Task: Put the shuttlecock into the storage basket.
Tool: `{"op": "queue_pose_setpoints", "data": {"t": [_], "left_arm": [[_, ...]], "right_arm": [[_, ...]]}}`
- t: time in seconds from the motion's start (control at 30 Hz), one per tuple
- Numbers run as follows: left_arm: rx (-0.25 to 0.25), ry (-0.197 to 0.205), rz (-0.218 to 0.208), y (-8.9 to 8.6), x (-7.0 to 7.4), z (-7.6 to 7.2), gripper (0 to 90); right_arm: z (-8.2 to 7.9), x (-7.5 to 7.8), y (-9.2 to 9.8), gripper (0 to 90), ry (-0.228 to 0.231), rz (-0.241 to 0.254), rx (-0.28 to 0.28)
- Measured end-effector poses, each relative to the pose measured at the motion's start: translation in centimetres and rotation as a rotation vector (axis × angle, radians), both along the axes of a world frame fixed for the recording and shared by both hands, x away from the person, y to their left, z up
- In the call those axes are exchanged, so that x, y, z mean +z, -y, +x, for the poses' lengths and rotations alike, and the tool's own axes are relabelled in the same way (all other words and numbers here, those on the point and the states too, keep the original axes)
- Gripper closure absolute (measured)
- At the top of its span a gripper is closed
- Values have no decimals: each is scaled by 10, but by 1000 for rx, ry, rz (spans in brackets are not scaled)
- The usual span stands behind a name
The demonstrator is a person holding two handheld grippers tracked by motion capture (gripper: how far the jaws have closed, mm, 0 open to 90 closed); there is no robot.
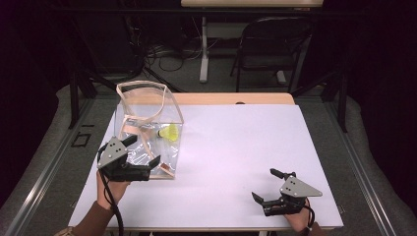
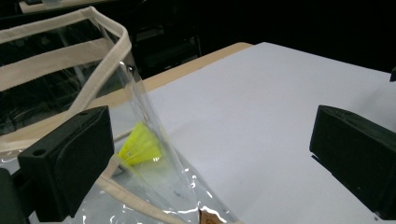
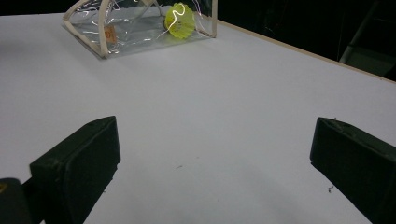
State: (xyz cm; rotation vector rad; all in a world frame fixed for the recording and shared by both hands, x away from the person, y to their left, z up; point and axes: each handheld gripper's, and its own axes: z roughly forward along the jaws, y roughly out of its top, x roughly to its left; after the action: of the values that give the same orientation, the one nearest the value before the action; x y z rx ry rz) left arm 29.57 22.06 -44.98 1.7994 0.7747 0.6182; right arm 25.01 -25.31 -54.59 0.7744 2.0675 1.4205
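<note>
A black folding metal chair (image 1: 275, 42) is standing behind the white-covered wooden surface (image 1: 246, 142), beside tangled black floor cables (image 1: 162, 51).

High view looks down; both gripper views sit low, sharing the clear bag (image 1: 147, 132).

Clear bag (image 2: 70, 70) cut off by left gripper view's edge; brown label (image 2: 210, 218) cropped.

Black claws (image 1: 141, 153) with grey three-cornered plates, black cables — brown sleeve (image 1: 92, 221).
</note>
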Motion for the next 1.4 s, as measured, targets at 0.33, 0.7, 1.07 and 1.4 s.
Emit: {"op": "queue_pose_setpoints", "data": {"t": [0.33,0.7,1.07,1.4], "left_arm": [[5,-27,1,0,-26,-11,0],[14,-50,-7,-2,-54,-20,0],[8,-55,4,1,-71,-26,0],[-2,-58,-8,-2,-82,-31,0]], "right_arm": [[0,0,0,11,0,-1,0],[0,0,-1,12,-1,-4,0],[0,0,-1,12,-3,-4,1],[0,-1,-1,12,-5,-3,1]]}}
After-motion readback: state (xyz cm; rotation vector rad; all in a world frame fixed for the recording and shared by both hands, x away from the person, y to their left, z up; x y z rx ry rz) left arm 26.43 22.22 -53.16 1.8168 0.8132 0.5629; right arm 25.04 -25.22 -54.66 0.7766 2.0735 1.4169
